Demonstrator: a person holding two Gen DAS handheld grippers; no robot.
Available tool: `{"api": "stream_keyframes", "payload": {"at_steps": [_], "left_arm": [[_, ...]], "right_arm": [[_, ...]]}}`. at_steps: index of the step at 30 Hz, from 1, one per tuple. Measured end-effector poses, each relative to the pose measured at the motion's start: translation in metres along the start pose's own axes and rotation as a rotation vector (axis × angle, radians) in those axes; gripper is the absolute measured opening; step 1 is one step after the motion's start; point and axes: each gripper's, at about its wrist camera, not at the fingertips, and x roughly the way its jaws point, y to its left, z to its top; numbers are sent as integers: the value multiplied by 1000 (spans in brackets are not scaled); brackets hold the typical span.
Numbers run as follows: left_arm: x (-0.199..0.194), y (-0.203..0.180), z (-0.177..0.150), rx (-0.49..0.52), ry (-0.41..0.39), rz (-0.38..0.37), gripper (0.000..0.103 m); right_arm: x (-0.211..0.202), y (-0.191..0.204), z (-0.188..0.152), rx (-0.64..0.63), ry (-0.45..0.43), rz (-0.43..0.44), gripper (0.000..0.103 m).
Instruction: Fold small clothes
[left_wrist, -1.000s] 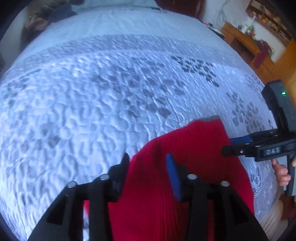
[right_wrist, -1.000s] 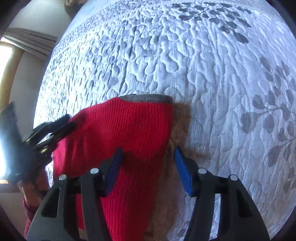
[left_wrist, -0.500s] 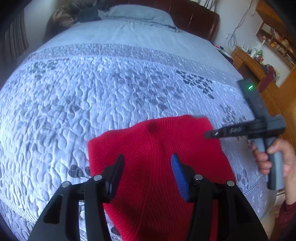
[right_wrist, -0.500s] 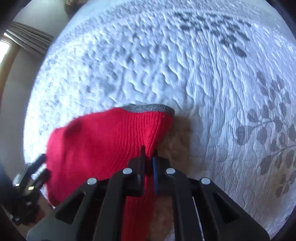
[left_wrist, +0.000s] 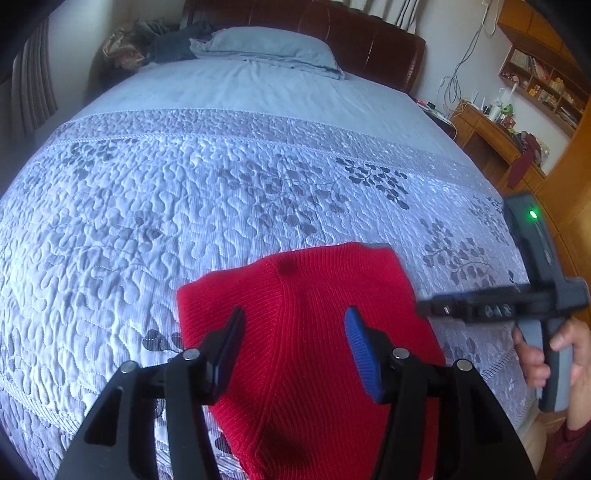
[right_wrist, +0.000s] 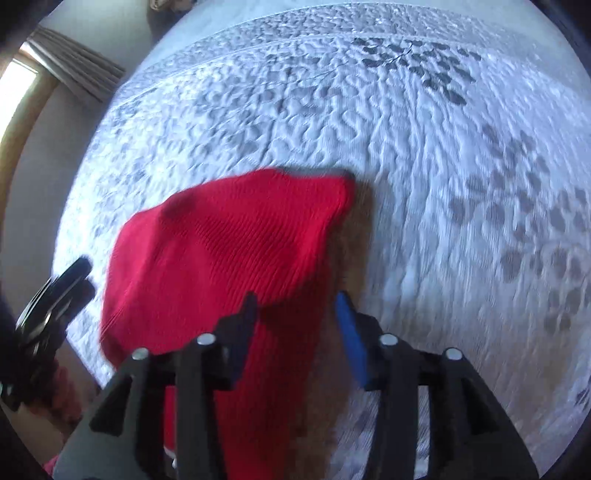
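On the near part of the quilted bedspread (left_wrist: 184, 192), a red knit garment (left_wrist: 303, 332) lies flat, its near portion reaching toward the bed edge. In the left wrist view its far edge is roughly straight, and a small dark spot sits on the knit near that edge.

The left gripper (left_wrist: 293, 350) is positioned above the garment with its jaws spread wide; nothing sits between the fingers, and the red knit is visible through the gap. The right gripper (right_wrist: 295, 332) is positioned over the garment's right edge, jaws parted to a medium width and gripping nothing. Red fabric and a shadowed strip of bedspread show between its fingers. The right wrist view is motion-blurred, so whether the fingertips contact the cloth cannot be determined.

In the left wrist view the right gripper's body appears at the garment's right side, held by a hand (left_wrist: 554, 354). A blue pillow (left_wrist: 266, 48) lies by the dark headboard (left_wrist: 369, 40).
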Motion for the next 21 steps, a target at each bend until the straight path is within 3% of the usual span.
{"api": "stream_keyframes", "payload": {"at_steps": [2,4,8,10,16,21], "left_arm": [[-2,-2,-1,10,-2,13,58],[-5,-3,-4,9,6,3,60],[-4,-3,-18,-5,47,1,62],[-1,0,-30,-12,72,5,62],[19,7,-62,-37,158,31,62],[28,13,-71,-64,148,19,64]], "right_arm": [[0,2,-17,11,16,26,47],[6,5,-28,44,34,65,55],[14,-2,-41,115,49,132,55],[17,-4,-44,135,64,164,49],[17,5,-44,87,58,81,33],[28,4,-47,90,60,42,35]]}}
